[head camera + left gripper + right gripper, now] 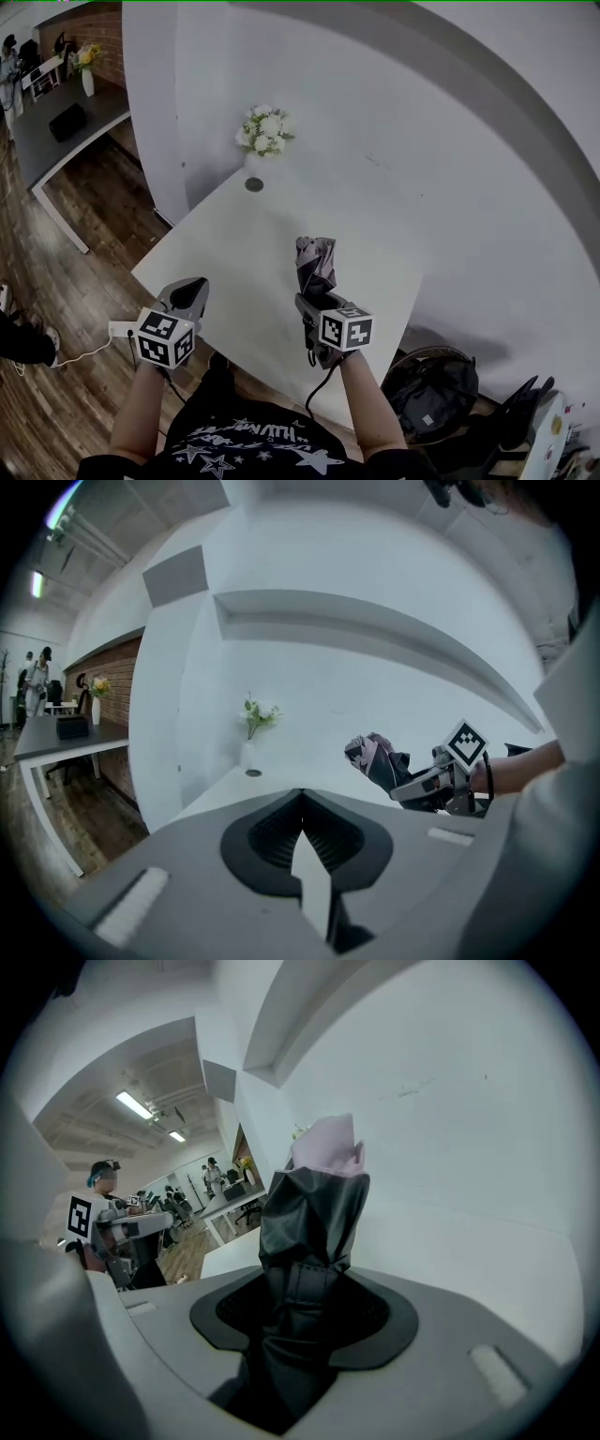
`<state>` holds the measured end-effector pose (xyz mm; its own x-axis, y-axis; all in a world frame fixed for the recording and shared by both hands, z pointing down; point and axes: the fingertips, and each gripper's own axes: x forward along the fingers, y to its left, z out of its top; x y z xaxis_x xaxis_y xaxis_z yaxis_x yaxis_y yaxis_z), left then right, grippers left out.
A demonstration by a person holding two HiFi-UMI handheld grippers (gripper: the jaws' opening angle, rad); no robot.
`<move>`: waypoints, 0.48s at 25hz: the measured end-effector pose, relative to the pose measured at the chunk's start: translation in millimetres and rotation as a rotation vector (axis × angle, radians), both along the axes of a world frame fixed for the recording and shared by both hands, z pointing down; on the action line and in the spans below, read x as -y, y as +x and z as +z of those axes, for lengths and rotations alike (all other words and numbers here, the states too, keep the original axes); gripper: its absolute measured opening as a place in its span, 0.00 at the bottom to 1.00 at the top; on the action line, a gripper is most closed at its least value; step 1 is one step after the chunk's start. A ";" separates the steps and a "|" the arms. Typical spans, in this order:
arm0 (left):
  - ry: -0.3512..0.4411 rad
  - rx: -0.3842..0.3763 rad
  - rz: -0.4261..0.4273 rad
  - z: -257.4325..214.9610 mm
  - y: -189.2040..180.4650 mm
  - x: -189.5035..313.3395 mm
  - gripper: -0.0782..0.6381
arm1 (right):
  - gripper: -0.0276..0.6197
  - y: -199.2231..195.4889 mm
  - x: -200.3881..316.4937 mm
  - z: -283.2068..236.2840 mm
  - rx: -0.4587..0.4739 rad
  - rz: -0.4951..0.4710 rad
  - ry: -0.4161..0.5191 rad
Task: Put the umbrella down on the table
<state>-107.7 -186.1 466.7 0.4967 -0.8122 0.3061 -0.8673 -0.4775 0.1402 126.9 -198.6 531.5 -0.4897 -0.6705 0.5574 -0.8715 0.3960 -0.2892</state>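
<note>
A folded dark umbrella [317, 262] with a pale patterned tip sticks up and forward from my right gripper [312, 302], which is shut on its lower part, above the near side of the white table [239, 239]. In the right gripper view the umbrella [314, 1208] fills the gap between the jaws of my right gripper [305, 1283]. My left gripper [190, 292] hangs over the table's near left edge, its jaw tips together and nothing in them. From the left gripper view, past my left gripper [300, 797], the umbrella [380, 759] shows held off to the right.
A small vase of white flowers [264, 131] and a dark round disc [254, 185] sit at the table's far corner against the white wall. A black seat or bag [431, 389] stands right of the table. A power strip [120, 329] lies on the wooden floor at left.
</note>
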 end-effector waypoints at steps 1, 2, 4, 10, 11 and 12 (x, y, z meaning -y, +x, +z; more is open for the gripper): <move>0.000 0.001 0.013 -1.1 -1.5 12.3 0.11 | 0.38 0.1 9.8 -0.6 -0.012 0.009 -0.001; 0.001 0.001 0.025 -2.7 -3.1 24.5 0.11 | 0.38 0.2 19.5 -1.2 -0.028 0.018 -0.001; 0.004 -0.001 0.048 -5.9 -6.9 47.2 0.11 | 0.38 -0.6 36.6 -1.9 -0.057 0.034 0.000; 0.009 -0.002 0.119 -9.7 -6.9 102.8 0.11 | 0.38 -3.0 74.0 7.3 -0.211 0.021 -0.008; 0.009 -0.002 0.133 -9.4 -5.0 111.6 0.11 | 0.38 -3.3 80.0 8.7 -0.233 0.016 -0.007; 0.008 -0.002 0.146 -8.8 -3.0 120.2 0.11 | 0.38 -3.7 86.2 9.8 -0.253 0.012 -0.007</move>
<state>-110.6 -306.3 457.9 0.6101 -0.7337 0.2990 -0.7884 -0.5995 0.1376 123.2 -284.8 541.3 -0.3258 -0.6714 0.6656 -0.9213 0.3836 -0.0639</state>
